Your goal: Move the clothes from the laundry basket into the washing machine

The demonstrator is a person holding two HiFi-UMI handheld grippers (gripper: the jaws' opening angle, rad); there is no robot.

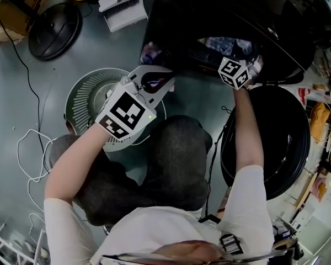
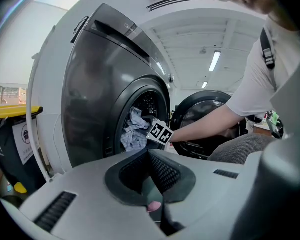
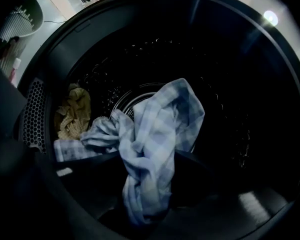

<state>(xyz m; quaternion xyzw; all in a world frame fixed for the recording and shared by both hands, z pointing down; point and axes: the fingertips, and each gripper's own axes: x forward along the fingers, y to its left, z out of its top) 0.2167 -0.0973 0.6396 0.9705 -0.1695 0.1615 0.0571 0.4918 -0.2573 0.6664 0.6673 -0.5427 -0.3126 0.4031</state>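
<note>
Checked cloth [image 3: 155,144]: bunching between my right gripper's jaws, spilling ahead of the tips into the drum [image 3: 240,109].
Right gripper [image 3: 142,179]: I am pinching the cloth, reaching inside the washing machine [image 2: 105,84].
Yellowish garment [image 3: 72,111]: lying ahead and left of those tips, deeper in.
Left gripper [image 2: 150,156]: I am holding its jaws pressed together, empty, outside the door opening.
Laundry basket [image 1: 85,93]: sitting below my left gripper.

Wore a white short-sleeved shirt [image 1: 154,231], dark grey trousers [image 1: 174,159] and a black strap [image 1: 230,242] with a buckle at the shoulder. Had a pale grey left gripper [image 1: 161,81] with dark meshed pads [image 2: 167,174], a small green light [image 1: 149,116] and a cube [image 1: 124,115] of black-and-white square markers. Had slotted vents [image 2: 55,211] in the shell either side of the pads. Bore a like cube on the right gripper [image 1: 235,70].
</note>
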